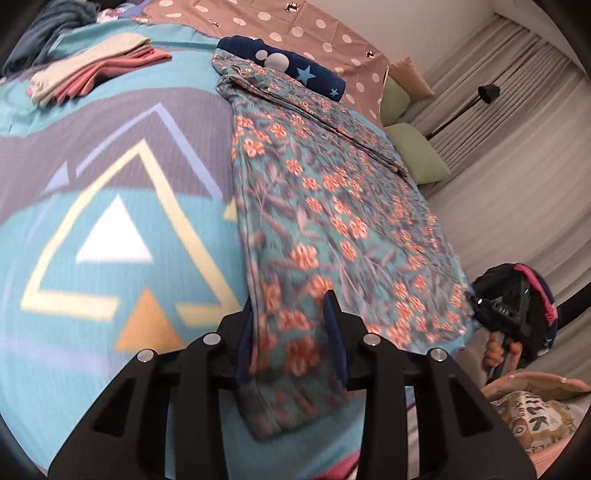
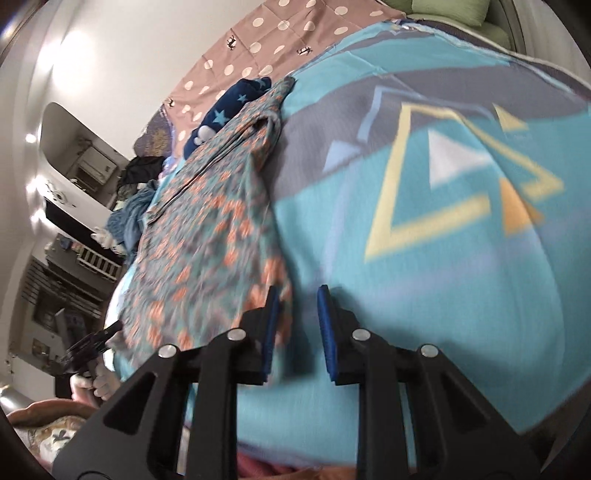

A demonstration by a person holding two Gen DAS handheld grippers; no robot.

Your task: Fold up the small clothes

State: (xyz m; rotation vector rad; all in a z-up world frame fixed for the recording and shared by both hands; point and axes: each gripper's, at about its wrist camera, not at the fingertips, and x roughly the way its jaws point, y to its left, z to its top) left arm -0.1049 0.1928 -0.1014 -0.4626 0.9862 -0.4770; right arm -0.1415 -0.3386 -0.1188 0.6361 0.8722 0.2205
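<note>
On bed, left: folded pile [image 1: 92, 70], done I think.
Centre: floral garment [image 1: 332, 206] lying long on blanket [image 1: 110, 206].
Left gripper [image 1: 291, 339]: narrow gap, straddling hem, nothing pinched.
Right gripper [image 2: 295, 332]: narrow, empty.
Next: I'd pinch both near corners, lift evenly.

Geometric bedspread [image 1: 110, 229], polka-dot sheet [image 1: 295, 26], green pillows [image 1: 417, 155], lamp [image 1: 487, 92]

2 wrist fisheyes, both close above the bed, tilted down along their own fingers. Left wrist view sits at the near end of the floral garment [image 1: 332, 221], looking up its length toward the polka-dot sheet [image 1: 295, 26], curtains to its right. Right wrist view looks from the garment's [image 2: 207, 229] right side, same sheet [image 2: 266, 40] beyond. Shared: garment, teal bedcover [image 1: 110, 155] [image 2: 406, 221], navy star cloth [image 1: 295, 70] [image 2: 229, 110].
</note>
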